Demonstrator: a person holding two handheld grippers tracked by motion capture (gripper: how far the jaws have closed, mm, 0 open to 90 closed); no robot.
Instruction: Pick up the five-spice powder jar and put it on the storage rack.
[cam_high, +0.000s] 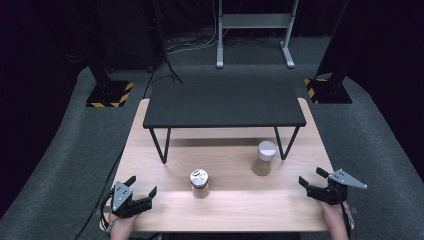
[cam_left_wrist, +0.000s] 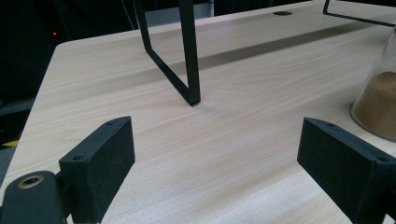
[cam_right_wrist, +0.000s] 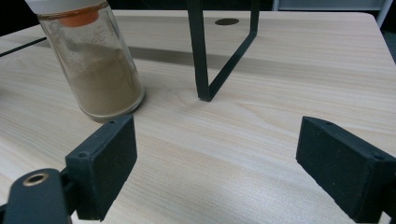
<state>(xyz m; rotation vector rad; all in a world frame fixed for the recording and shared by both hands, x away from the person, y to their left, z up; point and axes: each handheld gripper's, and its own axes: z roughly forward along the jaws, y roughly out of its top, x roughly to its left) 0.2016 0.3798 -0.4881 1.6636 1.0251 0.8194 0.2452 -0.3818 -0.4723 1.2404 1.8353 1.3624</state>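
Note:
Two glass jars of brown powder stand upright on the wooden table (cam_high: 225, 205). The one with a silver lid (cam_high: 199, 183) is near the middle front, and its lower side (cam_left_wrist: 378, 105) shows at the right edge of the left gripper view. The white-lidded jar (cam_high: 264, 158) (cam_right_wrist: 95, 65) stands farther right, close to the shelf's right leg. My left gripper (cam_high: 142, 189) (cam_left_wrist: 215, 163) rests open at the front left corner, left of the silver-lidded jar, nothing between its jaws. At the front right edge my right gripper (cam_high: 312, 177) (cam_right_wrist: 215, 163) is open and empty too.
A low black shelf (cam_high: 223, 105) on thin black wire legs (cam_left_wrist: 189, 70) (cam_right_wrist: 205, 65) spans the back half of the table. Beyond the table lie dark carpet, two stand bases with yellow-black stripes (cam_high: 107, 95) and a grey metal frame (cam_high: 255, 30).

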